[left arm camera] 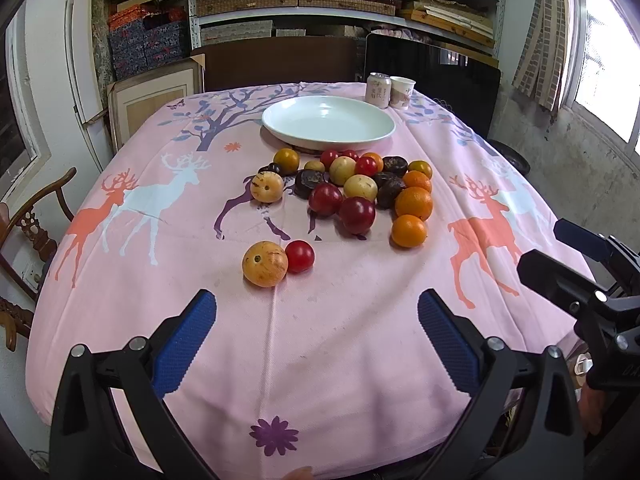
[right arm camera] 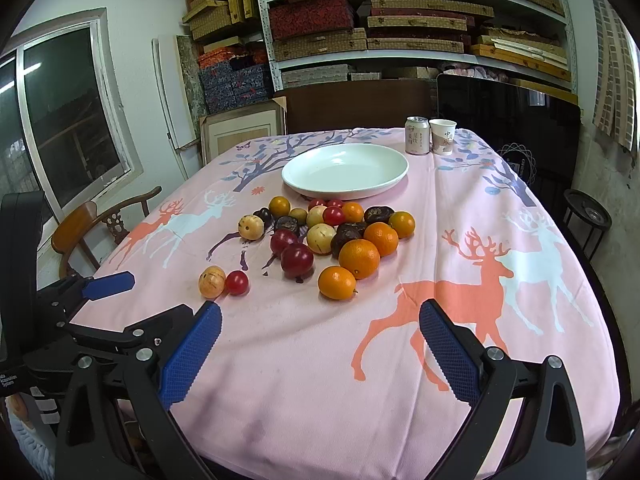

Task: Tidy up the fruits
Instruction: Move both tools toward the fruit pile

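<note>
A pile of mixed fruit (left arm camera: 352, 188) (right arm camera: 336, 232) lies mid-table: oranges (left arm camera: 414, 203) (right arm camera: 359, 258), dark red plums (left arm camera: 357, 215) (right arm camera: 297, 260), pale yellow and dark brown fruits. A yellow fruit (left arm camera: 265, 263) (right arm camera: 211, 281) and a small red one (left arm camera: 299, 255) (right arm camera: 237, 282) sit apart, nearer me. Behind the pile stands an empty white plate (left arm camera: 280, 120) (right arm camera: 296, 178). My left gripper (left arm camera: 316, 340) hovers open above the near cloth, empty. My right gripper (right arm camera: 320, 344) is open and empty too, and appears at the right edge of the left wrist view (left arm camera: 560, 256).
A drink can (left arm camera: 378, 90) (right arm camera: 417, 135) and a paper cup (left arm camera: 402, 92) (right arm camera: 442, 136) stand behind the plate. A pink deer-print cloth (left arm camera: 320, 360) (right arm camera: 320, 380) covers the table. A wooden chair (left arm camera: 32, 224) (right arm camera: 100, 224) is at the left; shelves of boxes (right arm camera: 400, 20) are behind.
</note>
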Motion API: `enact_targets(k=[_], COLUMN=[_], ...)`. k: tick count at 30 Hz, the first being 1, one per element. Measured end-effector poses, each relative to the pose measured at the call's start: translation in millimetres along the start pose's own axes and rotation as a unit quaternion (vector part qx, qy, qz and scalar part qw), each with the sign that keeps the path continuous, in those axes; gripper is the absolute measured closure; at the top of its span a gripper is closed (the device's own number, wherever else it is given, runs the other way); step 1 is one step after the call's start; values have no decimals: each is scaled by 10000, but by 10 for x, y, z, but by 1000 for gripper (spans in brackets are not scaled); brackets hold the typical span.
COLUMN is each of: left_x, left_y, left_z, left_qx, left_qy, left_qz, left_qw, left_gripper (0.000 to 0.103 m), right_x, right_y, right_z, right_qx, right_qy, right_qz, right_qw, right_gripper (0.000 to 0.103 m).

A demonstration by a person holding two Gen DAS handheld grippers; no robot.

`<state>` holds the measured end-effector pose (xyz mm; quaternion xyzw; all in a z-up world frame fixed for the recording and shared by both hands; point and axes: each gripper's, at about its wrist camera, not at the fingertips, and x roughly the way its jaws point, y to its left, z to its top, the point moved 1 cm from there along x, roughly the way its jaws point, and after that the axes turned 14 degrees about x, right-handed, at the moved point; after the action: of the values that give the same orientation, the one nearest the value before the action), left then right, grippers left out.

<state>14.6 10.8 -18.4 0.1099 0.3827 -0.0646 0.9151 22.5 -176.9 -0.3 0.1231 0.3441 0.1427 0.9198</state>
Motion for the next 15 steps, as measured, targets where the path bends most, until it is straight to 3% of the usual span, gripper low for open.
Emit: enact_targets(k=[15], left_x=[51], left_y=[16], left_z=[-42], left_qx=[-82], left_qy=[100], left_qz=[-75], left_qw=[9999], left_gripper=[4], right_x=[58], right_y=[40], right_z=[-59], right_qx=[-97], right_qy=[89], right_qz=[-66], right_qw=[9999], right_gripper=[3])
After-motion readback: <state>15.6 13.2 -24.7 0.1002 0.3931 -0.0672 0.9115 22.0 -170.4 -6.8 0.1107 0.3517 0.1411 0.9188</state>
